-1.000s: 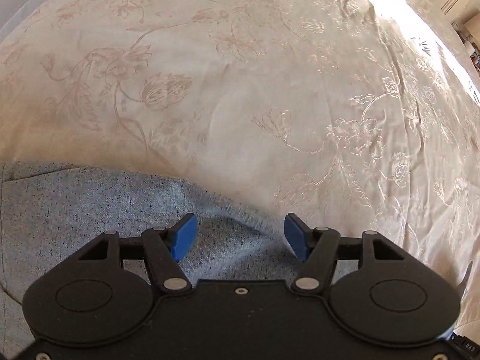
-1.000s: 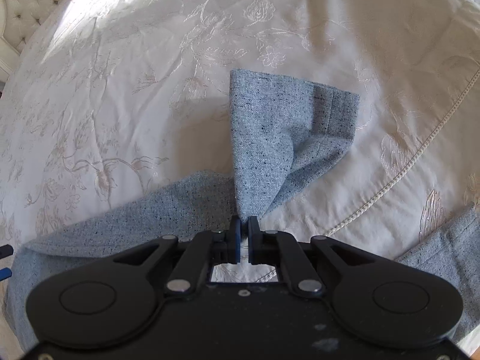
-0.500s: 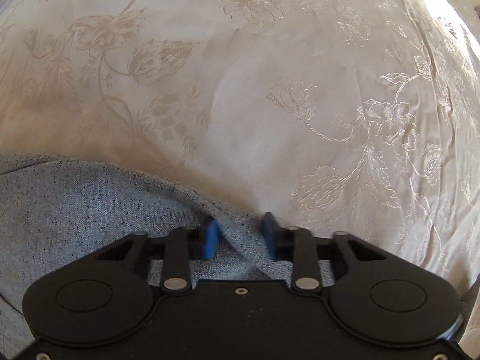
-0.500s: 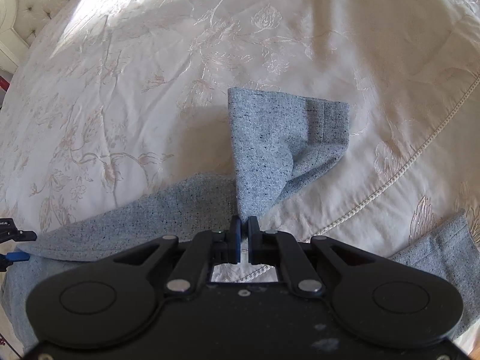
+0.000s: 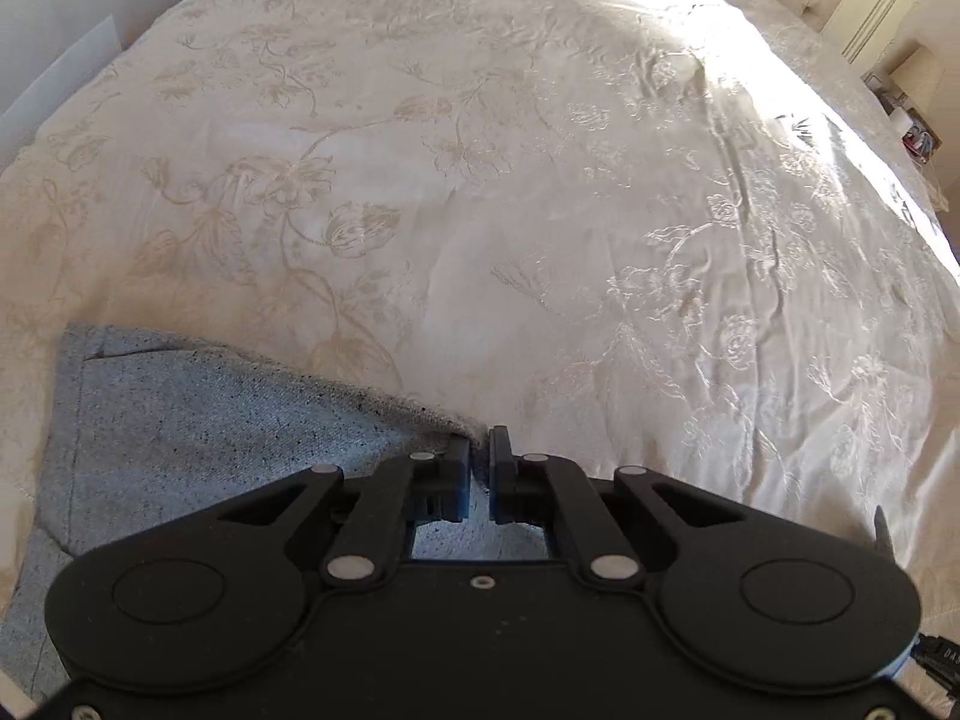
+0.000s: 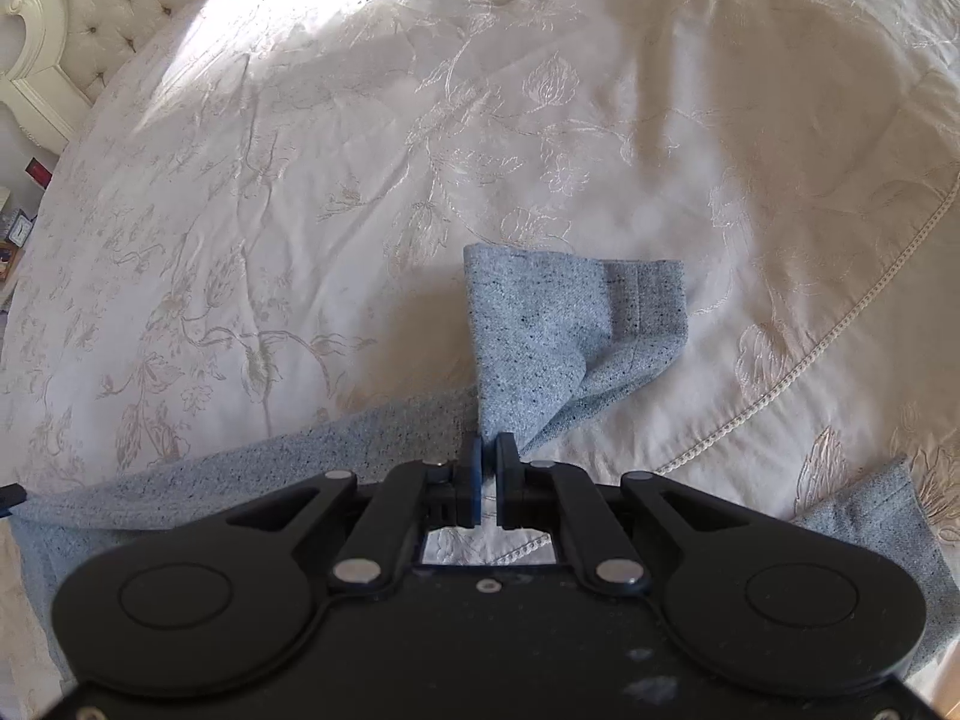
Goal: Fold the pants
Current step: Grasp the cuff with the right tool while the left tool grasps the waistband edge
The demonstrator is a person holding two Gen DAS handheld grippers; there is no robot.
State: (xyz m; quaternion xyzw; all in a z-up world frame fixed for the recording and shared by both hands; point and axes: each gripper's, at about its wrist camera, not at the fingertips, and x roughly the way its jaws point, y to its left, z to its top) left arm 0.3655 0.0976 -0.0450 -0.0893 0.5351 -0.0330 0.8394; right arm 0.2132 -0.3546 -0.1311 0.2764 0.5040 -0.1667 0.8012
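Grey-blue flecked pants (image 6: pixel 540 330) lie rumpled; left hand-held gripper (image 5: pixel 478 450) and right hand-held gripper (image 6: pixel 487 450) pinch their edges.

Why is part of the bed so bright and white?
Left wrist view: sunlight glares on the bedspread at top right, washing out its flower pattern. Right wrist view: the same glare sits top left, and the pants leg casts a soft shadow.
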